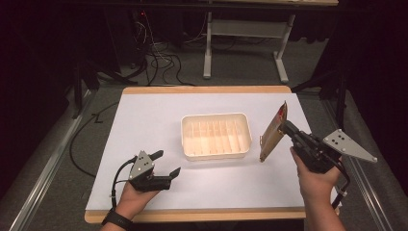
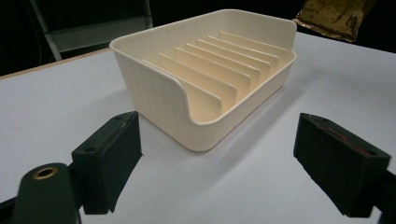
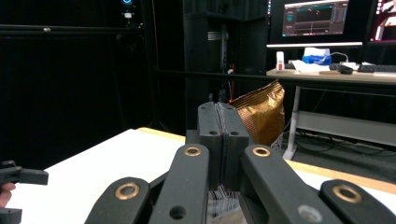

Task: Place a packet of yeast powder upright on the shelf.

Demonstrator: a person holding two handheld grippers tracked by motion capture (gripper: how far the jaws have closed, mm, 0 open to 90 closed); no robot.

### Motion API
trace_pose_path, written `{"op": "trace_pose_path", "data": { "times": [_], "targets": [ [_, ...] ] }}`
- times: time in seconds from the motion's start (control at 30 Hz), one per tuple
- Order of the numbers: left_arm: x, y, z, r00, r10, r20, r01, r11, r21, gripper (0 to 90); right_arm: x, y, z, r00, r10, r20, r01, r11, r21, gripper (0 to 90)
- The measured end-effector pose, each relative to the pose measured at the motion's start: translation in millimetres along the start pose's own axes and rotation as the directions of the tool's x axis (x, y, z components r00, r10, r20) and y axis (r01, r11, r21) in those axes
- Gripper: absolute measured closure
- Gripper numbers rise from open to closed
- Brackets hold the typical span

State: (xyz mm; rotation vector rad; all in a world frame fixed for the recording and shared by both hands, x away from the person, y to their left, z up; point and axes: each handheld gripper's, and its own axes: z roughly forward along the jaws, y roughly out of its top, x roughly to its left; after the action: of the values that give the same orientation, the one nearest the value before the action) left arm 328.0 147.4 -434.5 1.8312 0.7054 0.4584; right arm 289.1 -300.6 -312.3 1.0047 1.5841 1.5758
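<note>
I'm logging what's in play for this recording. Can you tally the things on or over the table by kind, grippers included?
Cream slotted tray: 1
Gold-brown foil pouch: 1, clamped in the right gripper
Grippers: 2, the left gripper with jaws apart
Total: 4

Bright tabletop, dark soft surroundings

tray (image 2: pixel 154 98): matt cream plastic, finely ribbed walls
pouch (image 3: pixel 261 114): shiny copper-brown foil, crinkled
table top (image 1: pixel 144 125): smooth matt white sheet, pale wood edge
gripper plate (image 1: pixel 347 144): dull grey metal
</note>
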Motion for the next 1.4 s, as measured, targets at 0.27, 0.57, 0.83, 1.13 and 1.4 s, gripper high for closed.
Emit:
{"op": "trace_pose_path", "data": {
  "times": [0.27,0.57,0.83,1.13,1.4],
  "targets": [
    [-0.6,0.0,0.4,1.0000,0.002,0.001,-0.002,1.0000,-0.001,15.6,10.6,11.8,11.4,0.9995,-0.004,-0.030,0.003,1.000,-0.025,90.0],
    [0.1,0.2,-1.0,1.0000,-0.001,0.001,0.001,1.0000,-0.002,15.6,29.4,24.8,29.6,0.9964,-0.019,-0.083,0.015,0.999,-0.044,90.0],
    [-0.1,0.4,-2.9,1.0000,0.000,0.001,0.000,1.0000,-0.007,15.6,44.6,25.9,48.5,0.9921,-0.017,-0.124,0.013,0.999,-0.034,90.0],
    [0.0,-0.1,-4.8,1.0000,0.001,-0.001,-0.001,0.9999,-0.012,15.6,60.4,21.5,66.4,0.9860,-0.020,-0.165,0.017,1.000,-0.014,90.0],
    [0.3,-0.7,-6.8,1.0000,0.002,-0.004,-0.002,0.9999,-0.011,15.6,69.0,18.4,81.3,0.9812,-0.017,-0.192,0.017,1.000,-0.002,90.0]
  ]
}}
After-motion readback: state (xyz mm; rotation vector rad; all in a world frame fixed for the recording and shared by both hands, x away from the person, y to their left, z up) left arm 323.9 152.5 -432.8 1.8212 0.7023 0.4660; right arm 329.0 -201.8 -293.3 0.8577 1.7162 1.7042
